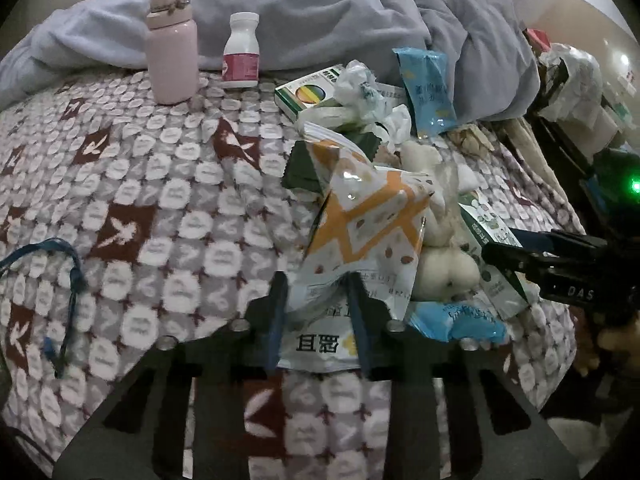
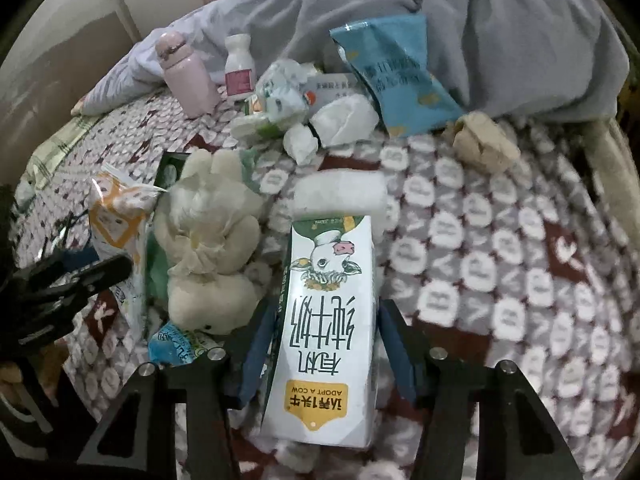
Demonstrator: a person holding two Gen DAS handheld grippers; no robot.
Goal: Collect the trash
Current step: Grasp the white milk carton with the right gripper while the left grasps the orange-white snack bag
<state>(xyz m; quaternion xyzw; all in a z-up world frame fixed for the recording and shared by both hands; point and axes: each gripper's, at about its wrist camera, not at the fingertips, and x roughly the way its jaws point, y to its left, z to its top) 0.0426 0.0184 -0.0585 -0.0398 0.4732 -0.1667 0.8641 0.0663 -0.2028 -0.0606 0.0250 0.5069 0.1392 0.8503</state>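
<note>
Grey-blue, a rumpled duvet (image 1: pixel 320 20) fills the back of the bed, and in front of it spreads my patterned blanket (image 1: pixel 140 200) in maroon, grey and white. On that blanket stand a pink flask (image 1: pixel 172 44) and, just beside it, a white pill bottle (image 1: pixel 241 52) with a red label. The trash lies heaped in the middle: a blue snack packet (image 2: pixel 396 76) leaning on the duvet, a cream plush toy (image 2: pixel 208 240), a rainbow-printed box (image 1: pixel 308 94), crumpled tissues (image 2: pixel 344 118) and a brown paper wad (image 2: pixel 482 144) off to the side. My right gripper (image 2: pixel 326 354) has its blue pads against both sides of a white-and-green milk carton (image 2: pixel 332 308) lying flat on the blanket, so I read it as clamped on the carton. My left gripper (image 1: pixel 320 320) is pinched on the lower edge of an orange-and-white snack bag (image 1: pixel 368 228), which stands up from the pile just beside the toy.
</note>
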